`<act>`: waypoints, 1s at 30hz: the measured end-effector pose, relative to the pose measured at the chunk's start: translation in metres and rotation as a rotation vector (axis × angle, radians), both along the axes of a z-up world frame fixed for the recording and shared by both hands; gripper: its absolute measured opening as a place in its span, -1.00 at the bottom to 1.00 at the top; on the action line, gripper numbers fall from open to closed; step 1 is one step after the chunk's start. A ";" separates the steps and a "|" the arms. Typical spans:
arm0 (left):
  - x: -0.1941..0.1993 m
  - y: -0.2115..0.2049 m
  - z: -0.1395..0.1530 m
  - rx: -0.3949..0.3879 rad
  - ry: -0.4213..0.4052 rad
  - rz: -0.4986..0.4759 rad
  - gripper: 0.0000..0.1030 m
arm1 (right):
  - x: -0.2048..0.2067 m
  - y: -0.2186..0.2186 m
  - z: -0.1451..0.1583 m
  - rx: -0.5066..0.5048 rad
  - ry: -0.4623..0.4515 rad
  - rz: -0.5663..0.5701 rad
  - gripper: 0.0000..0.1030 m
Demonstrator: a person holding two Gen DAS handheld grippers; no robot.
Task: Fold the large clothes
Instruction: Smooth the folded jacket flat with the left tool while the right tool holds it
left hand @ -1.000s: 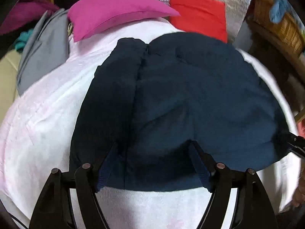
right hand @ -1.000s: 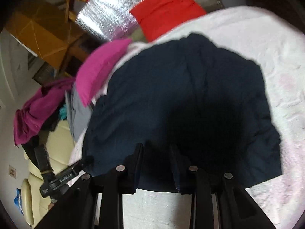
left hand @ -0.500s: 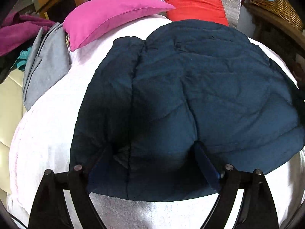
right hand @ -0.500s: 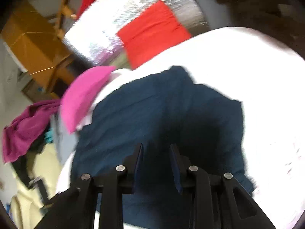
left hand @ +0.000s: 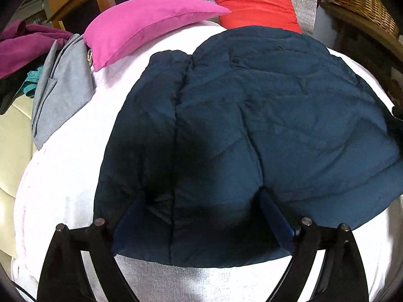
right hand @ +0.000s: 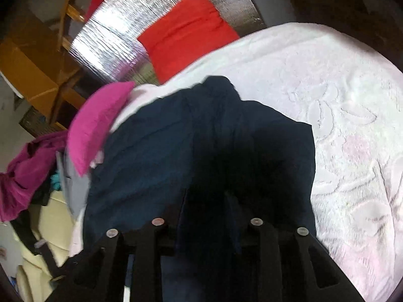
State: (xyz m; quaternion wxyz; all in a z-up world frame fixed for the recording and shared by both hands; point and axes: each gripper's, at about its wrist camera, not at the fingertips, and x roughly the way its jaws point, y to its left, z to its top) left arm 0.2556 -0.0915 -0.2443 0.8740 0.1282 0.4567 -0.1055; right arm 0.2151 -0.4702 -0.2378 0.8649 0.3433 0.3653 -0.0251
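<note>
**Navy jacket on bed: near hem under both tools, fold in hand**

Bed: one, covered by a white embossed bedspread. Everything below is placed relative to the jacket.

Navy quilted jacket: one, lying spread flat on the bedspread, its near hem toward both cameras, the far end pointing at the cushions. A lengthwise seam or folded edge runs down its left part.

Cushions: two. Magenta cushion beyond the jacket's far-left corner; red cushion beyond its far end, propped against a silver foil panel.

Other garments: one grey garment left of the jacket, at the bed's edge; one purple garment further left, off the bed. One wicker basket beyond the jacket's far-right side.

Left tool: jaws spread wide, standing over the near hem left of centre; fabric lies between the fingers but is not pinched.

Right tool: jaws set narrow over the near hem; this part of the frame is dark and blurred, so I cannot tell whether cloth is clamped.

Judgement: the step is taking hold of the near hem ahead of a fold. The next move calls for the left tool to close on the hem, both grips confirmed, then both lifting evenly and carrying the hem toward the far end. The padded cloth may slip or bunch.
</note>
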 end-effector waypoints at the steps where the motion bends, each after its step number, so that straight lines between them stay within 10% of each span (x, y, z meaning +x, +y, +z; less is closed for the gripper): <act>1: 0.000 0.000 0.000 -0.001 0.000 0.001 0.81 | -0.002 0.005 0.005 -0.002 -0.013 0.006 -0.14; 8: -0.001 0.001 -0.001 -0.003 -0.007 0.006 0.83 | -0.013 0.035 0.023 -0.029 -0.054 0.083 -0.04; 14: -0.001 0.002 -0.003 0.000 -0.014 0.013 0.88 | 0.008 0.036 -0.010 -0.014 0.102 0.100 -0.08; 25: -0.008 0.020 0.022 0.064 -0.101 0.046 0.88 | -0.042 0.012 0.031 -0.007 -0.066 0.032 -0.05; 30: 0.010 0.079 0.038 -0.062 -0.093 0.202 0.88 | -0.064 -0.029 0.027 0.055 -0.074 -0.095 0.13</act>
